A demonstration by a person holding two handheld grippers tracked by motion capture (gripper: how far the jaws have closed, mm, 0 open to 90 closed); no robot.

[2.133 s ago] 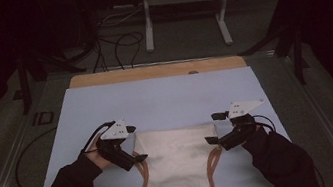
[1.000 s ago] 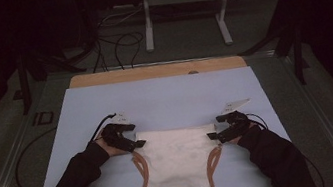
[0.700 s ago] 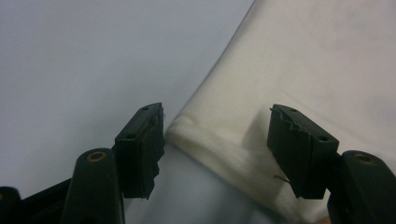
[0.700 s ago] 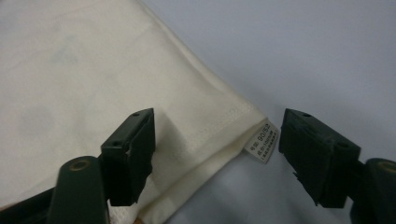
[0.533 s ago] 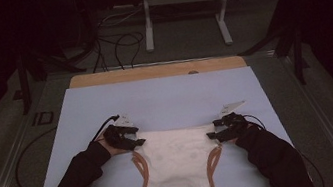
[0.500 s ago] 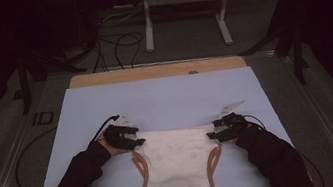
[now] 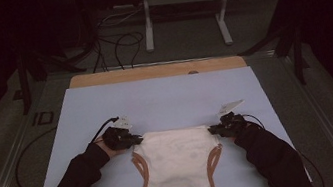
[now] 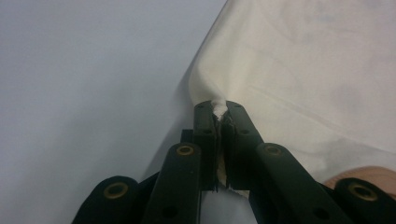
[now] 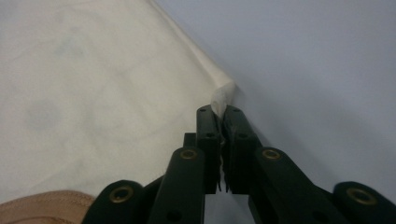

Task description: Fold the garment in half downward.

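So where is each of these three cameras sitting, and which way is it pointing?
High view: above the person's side, facing forward and down on the table; forearms, left gripper, right gripper.
Left gripper view: rides that gripper, looking along its jaws, shut on the garment.
Right gripper view: same, jaws pinching another corner.
Shared: the cream garment on the blue table.

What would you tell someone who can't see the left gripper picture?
Two black jaws of the left gripper are shut on a bunched corner of a cream garment. The garment lies flat on a pale blue mat, with a bit of tan trim at the lower right.
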